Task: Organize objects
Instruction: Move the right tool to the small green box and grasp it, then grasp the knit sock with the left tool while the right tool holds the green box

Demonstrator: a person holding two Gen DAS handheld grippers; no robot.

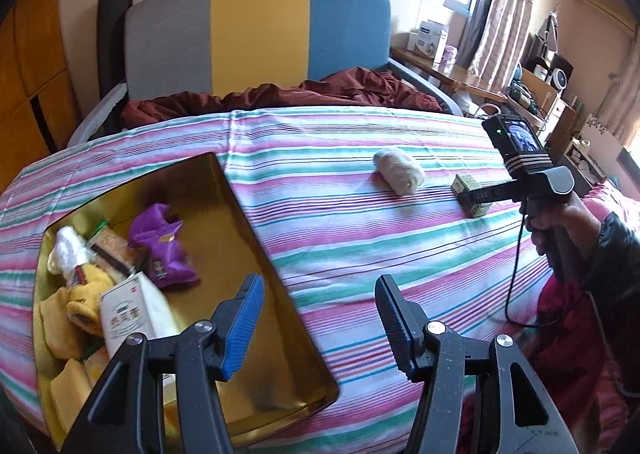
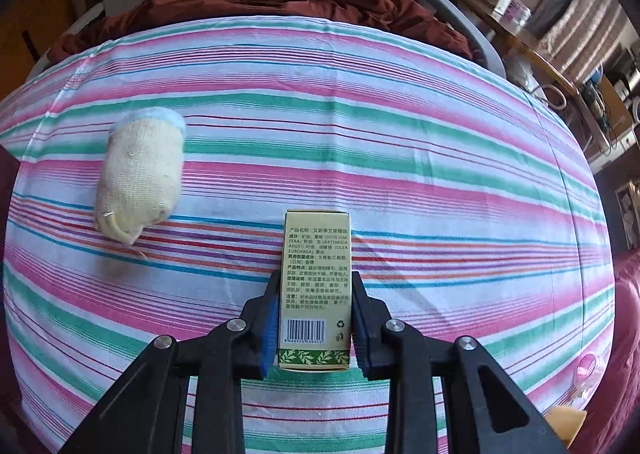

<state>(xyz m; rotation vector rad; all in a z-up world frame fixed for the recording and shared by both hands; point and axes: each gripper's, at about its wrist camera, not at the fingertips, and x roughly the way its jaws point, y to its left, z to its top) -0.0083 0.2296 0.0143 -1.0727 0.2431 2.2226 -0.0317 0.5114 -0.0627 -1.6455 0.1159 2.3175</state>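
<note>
Left wrist view: the left gripper [image 1: 320, 324] hangs over the striped bed [image 1: 360, 246], its fingers apart with nothing between them. Below it, toward the bed's left edge, sits a gold tin [image 1: 256, 221] holding a purple packet [image 1: 164, 250], a white box [image 1: 128, 314] and yellow cloths [image 1: 64, 318]. Mid-bed lies a rolled sock [image 1: 398, 170]; toward the right edge, a hand [image 1: 560, 230] holds the right gripper [image 1: 476, 195] at a small green box [image 1: 470, 193].

Right wrist view: the right gripper [image 2: 315, 328] has its fingers clamped on the box [image 2: 316, 286], which lies on the bed [image 2: 440, 173]. The sock [image 2: 138, 177] lies well apart to the left.
</note>
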